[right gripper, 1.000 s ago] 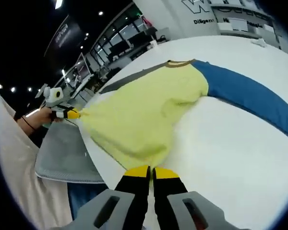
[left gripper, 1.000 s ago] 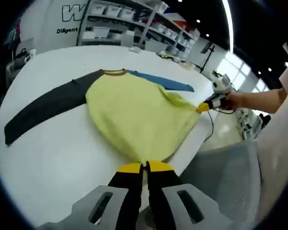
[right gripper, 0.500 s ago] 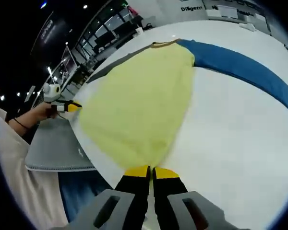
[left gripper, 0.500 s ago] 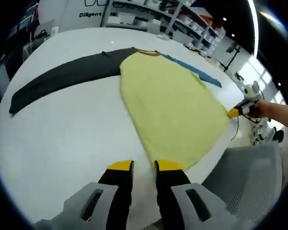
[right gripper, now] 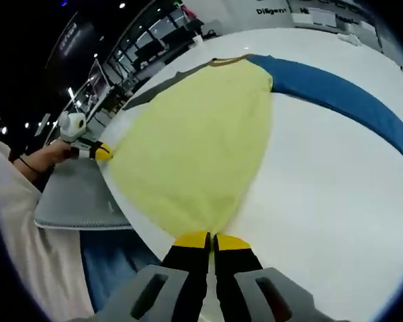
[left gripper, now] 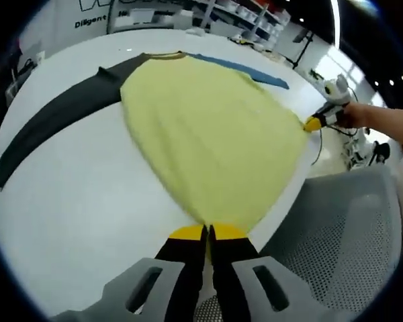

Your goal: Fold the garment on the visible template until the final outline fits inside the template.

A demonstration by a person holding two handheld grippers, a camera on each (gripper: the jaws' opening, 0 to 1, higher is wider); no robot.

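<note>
Both grippers are clamped on the hem of the garment (left gripper: 208, 134), one at each bottom corner. In the left gripper view the left gripper (left gripper: 207, 233) sits bottom centre, yellow tips pressed together w/ yellow fabric pinched between. The right gripper (left gripper: 314, 123) shows mid-right in that view, held by a hand (left gripper: 373, 119), its tip on the opposite hem corner. In the right gripper view it's mirrored: right gripper (right gripper: 213, 240) bottom centre, tips closed on the hem, and the left gripper (right gripper: 101, 151) at mid-left.

Garment = long-sleeve top w/ yellow body, dark grey sleeve (left gripper: 60, 117) running to the left of frame, blue sleeve (right gripper: 342, 107) running to the right edge in the right gripper view, brownish collar (left gripper: 162, 56) at top. It lies spread flat, body pulled taut between the two grips, hem at the near table edge.

Handling, as a guess: thin soft knit, light, no stiffness, so it'll sag and drag wherever unsupported. Corner pinches look like the right hold for a hem-to-collar fold; sleeves prob. need separate pinches near cuff or mid-sleeve. Smooth top means cloth may slide rather than stay put.

Surface: white table (left gripper: 87, 194), glossy. No template outline I can make out. A grey mesh chair (left gripper: 342, 241) sits just off the near edge. Room: shelving (left gripper: 235, 13) w/ bins at top of frame, ceiling lights.
</note>
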